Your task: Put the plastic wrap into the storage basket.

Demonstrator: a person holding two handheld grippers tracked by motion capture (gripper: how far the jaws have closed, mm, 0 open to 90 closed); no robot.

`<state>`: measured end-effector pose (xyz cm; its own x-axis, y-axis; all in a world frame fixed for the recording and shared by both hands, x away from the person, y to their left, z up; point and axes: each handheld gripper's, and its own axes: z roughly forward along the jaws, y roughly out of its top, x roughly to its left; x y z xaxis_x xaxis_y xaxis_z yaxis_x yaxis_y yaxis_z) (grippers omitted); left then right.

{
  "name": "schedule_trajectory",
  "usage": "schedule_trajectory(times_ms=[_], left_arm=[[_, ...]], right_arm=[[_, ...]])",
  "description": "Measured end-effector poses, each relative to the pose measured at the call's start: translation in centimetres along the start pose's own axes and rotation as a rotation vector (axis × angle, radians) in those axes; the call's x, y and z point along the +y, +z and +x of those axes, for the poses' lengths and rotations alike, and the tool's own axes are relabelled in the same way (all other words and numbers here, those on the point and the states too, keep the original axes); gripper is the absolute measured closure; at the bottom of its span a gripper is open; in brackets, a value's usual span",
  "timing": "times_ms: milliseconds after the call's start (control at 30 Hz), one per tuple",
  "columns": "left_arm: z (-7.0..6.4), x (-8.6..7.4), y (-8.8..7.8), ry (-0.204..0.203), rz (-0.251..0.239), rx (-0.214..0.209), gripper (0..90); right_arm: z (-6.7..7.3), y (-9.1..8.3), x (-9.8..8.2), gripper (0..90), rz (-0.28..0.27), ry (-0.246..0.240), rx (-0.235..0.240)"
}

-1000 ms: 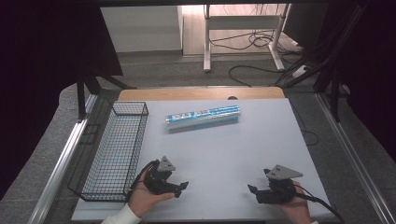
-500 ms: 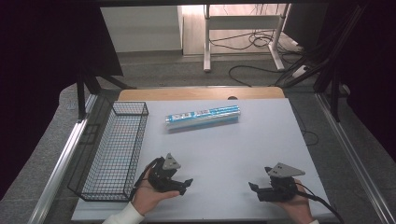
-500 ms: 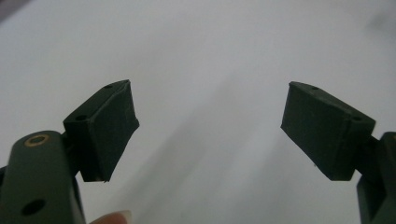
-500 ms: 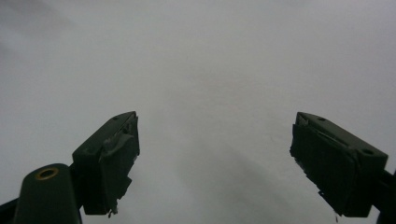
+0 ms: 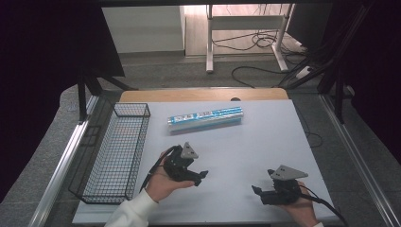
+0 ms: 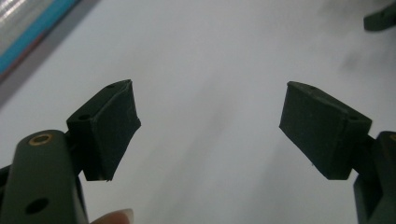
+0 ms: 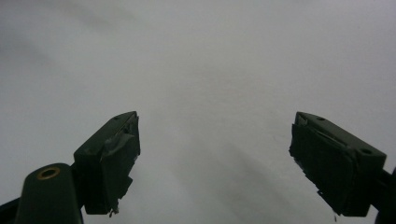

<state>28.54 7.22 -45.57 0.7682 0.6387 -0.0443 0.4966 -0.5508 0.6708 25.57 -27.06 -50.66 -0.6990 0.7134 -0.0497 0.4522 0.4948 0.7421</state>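
A long roll in a clear and blue wrapper [image 5: 205,118] lies crosswise on the white table [image 5: 265,142], toward its far side. My left gripper [image 5: 202,176] is held in a hand left of centre, a little above the table and nearer than the roll, its tips pointing right. In the left gripper view its jaws [image 6: 208,107] stand wide apart with nothing between them; they have just been closing a little. The roll's blue edge [image 6: 32,28] shows at that view's top left. My right gripper [image 5: 256,190] rests at the front right, open and empty [image 7: 215,135], tips pointing left.
A black wire basket [image 5: 118,151] stands along the table's left edge, with nothing in it. A wooden strip [image 5: 203,94] runs along the far edge. Beyond the table are a floor with cables and desk legs. The other gripper's tip [image 6: 380,21] shows far off in the left gripper view.
The left hand has lifted its gripper and carried it up the table toward the roll. The right gripper has stayed where it was.
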Motion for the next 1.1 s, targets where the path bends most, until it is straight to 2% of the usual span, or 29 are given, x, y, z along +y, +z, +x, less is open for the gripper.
schedule_trajectory(times_ms=[33,67,100,133,233,267,300,333,400,467,600,700,800,967,1033,1100], left_arm=[[0.4,0.4,0.0,0.006,-0.001,-0.007,18.8],[1.0,0.9,0.2,0.012,-0.016,0.007,18.8],[1.0,0.9,0.2,0.012,-0.016,0.007,19.1],[1.7,1.5,0.4,0.019,-0.021,0.010,20.3],[2.4,2.0,0.6,0.020,-0.025,0.002,24.1],[3.0,2.5,0.8,0.014,-0.032,-0.017,24.9],[3.0,2.5,0.8,0.014,-0.032,-0.017,25.2],[3.4,3.2,0.9,-0.008,-0.046,-0.051,25.7],[3.6,3.5,1.0,-0.007,-0.044,-0.053,26.7],[4.2,4.5,1.5,-0.001,-0.019,-0.039,27.6],[5.4,5.4,2.4,-0.002,-0.008,-0.002,30.3],[6.1,5.9,2.8,-0.015,-0.013,0.004,31.2],[6.8,6.6,3.3,-0.005,-0.008,0.021,31.1],[8.0,8.2,4.2,0.012,0.011,0.018,29.3],[8.5,8.7,4.8,0.013,0.013,0.047,29.3],[8.9,9.1,5.2,0.017,0.021,0.047,29.1]], right_arm=[[0.1,0.0,-0.1,16.2,0.001,-0.003,-0.004],[0.1,0.0,-0.1,16.1,0.002,-0.007,-0.006],[0.1,0.0,-0.1,16.1,0.002,-0.007,-0.006],[0.1,0.0,-0.1,16.1,0.006,-0.006,-0.008],[0.1,-0.1,-0.1,16.2,0.010,-0.006,-0.012],[0.1,0.0,-0.1,16.1,0.012,-0.010,-0.016],[0.1,0.0,-0.1,16.1,0.012,-0.010,-0.016],[0.1,0.0,-0.2,16.2,0.016,-0.015,-0.022],[0.1,0.0,-0.2,16.2,0.018,-0.017,-0.026],[0.1,0.0,-0.2,16.1,0.018,-0.016,-0.027],[0.1,0.0,-0.2,16.1,0.017,-0.019,-0.028],[0.1,-0.1,-0.2,16.1,0.019,-0.020,-0.028],[0.1,0.0,-0.2,16.1,0.024,-0.023,-0.029],[0.2,0.0,-0.3,16.2,0.027,-0.028,-0.032],[0.2,0.0,-0.3,16.2,0.026,-0.029,-0.033],[0.1,0.0,-0.3,16.2,0.026,-0.031,-0.035]])
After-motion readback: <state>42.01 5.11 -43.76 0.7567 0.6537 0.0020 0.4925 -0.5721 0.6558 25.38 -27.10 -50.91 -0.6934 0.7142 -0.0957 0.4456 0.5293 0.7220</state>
